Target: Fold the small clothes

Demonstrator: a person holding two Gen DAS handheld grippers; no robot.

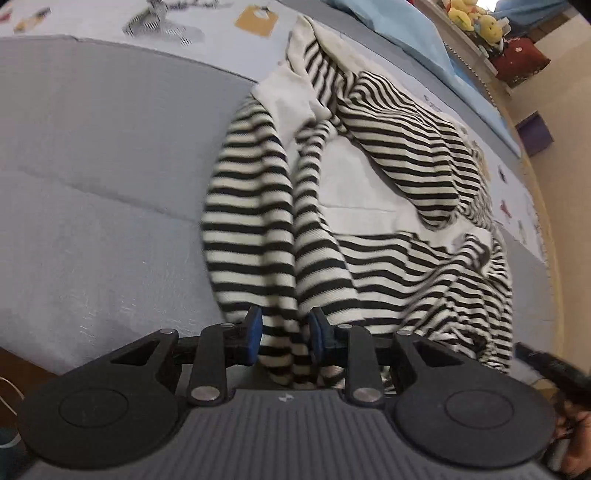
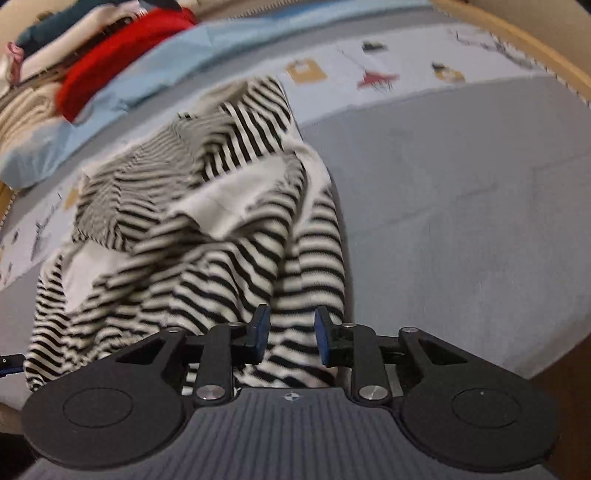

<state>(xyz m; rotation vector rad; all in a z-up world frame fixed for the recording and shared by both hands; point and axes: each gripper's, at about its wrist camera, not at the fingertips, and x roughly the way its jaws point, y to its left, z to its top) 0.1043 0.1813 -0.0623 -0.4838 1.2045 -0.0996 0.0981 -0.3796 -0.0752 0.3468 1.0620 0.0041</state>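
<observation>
a grey padded bed surface [image 1: 92,166] with a printed pale sheet [image 2: 406,70] fills both views. the striped garment [image 1: 388,177] lies rumpled across it. left gripper [image 1: 284,338] and right gripper [image 2: 291,339] each pinch a bunch of its fabric.

Open grey bed [image 1: 92,177] surface is seen to the left of the striped garment [image 1: 388,229] in the left wrist view, and to its right [image 2: 461,221] in the right wrist view; passage there is unobstructed up to the patterned sheet [image 2: 388,59]. The middle of the bed is covered by the rumpled garment [image 2: 207,229]. Along the far edge, passage is blocked by a blue pillow [image 2: 147,70] and stacked clothes [image 2: 110,55]. Plush toys [image 1: 476,18] are crowded at a far corner.
</observation>
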